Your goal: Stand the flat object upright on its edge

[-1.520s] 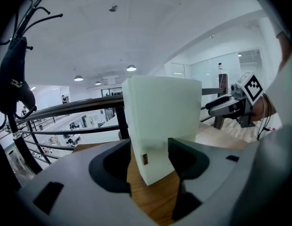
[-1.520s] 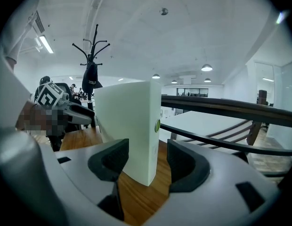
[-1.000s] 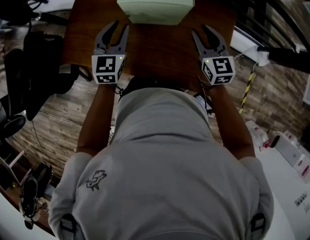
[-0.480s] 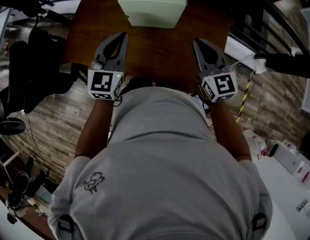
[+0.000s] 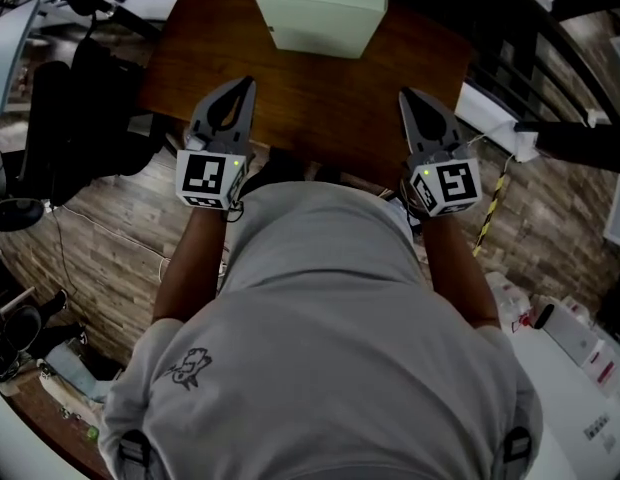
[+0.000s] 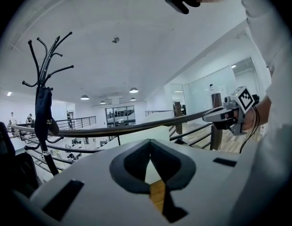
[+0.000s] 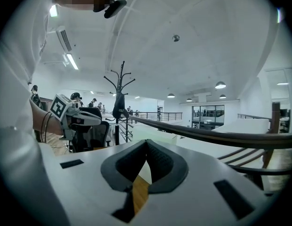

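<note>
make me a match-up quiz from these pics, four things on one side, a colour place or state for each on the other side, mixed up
Things:
1 flat object
2 table
3 left gripper
4 coat stand

Descriptions:
a shut, nothing between its jaws
b black, with curved hooks at the top
c brown wood
d pale green, at the table's far edge

Pairs: 1-d, 2-c, 3-a, 4-b
</note>
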Tool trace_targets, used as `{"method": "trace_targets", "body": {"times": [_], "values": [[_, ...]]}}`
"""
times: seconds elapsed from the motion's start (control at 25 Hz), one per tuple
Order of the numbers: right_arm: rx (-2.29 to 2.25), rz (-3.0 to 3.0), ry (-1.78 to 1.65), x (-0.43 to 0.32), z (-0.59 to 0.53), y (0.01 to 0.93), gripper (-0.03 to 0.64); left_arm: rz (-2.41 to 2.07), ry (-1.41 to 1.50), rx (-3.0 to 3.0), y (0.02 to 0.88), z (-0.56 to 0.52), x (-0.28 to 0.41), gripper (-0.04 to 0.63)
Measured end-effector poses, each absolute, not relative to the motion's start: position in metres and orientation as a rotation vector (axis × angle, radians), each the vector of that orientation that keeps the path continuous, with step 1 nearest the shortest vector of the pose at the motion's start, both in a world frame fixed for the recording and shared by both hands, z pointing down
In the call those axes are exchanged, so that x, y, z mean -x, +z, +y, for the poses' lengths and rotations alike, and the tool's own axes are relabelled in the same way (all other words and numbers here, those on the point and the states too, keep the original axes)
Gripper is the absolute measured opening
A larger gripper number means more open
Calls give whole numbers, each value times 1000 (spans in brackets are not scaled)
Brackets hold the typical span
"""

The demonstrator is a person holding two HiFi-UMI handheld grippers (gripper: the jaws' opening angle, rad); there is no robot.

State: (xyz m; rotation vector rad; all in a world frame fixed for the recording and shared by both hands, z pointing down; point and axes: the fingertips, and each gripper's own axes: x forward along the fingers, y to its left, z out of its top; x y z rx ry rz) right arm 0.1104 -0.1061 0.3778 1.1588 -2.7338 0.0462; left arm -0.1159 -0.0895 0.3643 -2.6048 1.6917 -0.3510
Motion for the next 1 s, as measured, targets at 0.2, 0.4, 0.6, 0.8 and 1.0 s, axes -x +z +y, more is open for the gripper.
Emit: {"method": "trace_targets", "body": {"times": [0.2,0.4,0.6,0.8,1.0], "values": [[-1178,-2729,27,-104,-96,371,34,1668,-349,2625,360,-82,122,12],[-1258,-2707,54,-92,-83,369,32,1611,-327,2673,353,-70,133,12],[-1293,-2690,43,-66,-57,360,32,1541,-327,2698,343,-42,154,12],[-1323,-2664,-1,-39,-23,351,32,1523,-329,2697,341,-8,185,12],[-1336,-2649,-1,-14,16,350,32,1512,-313,2717,344,22,212,12]]}}
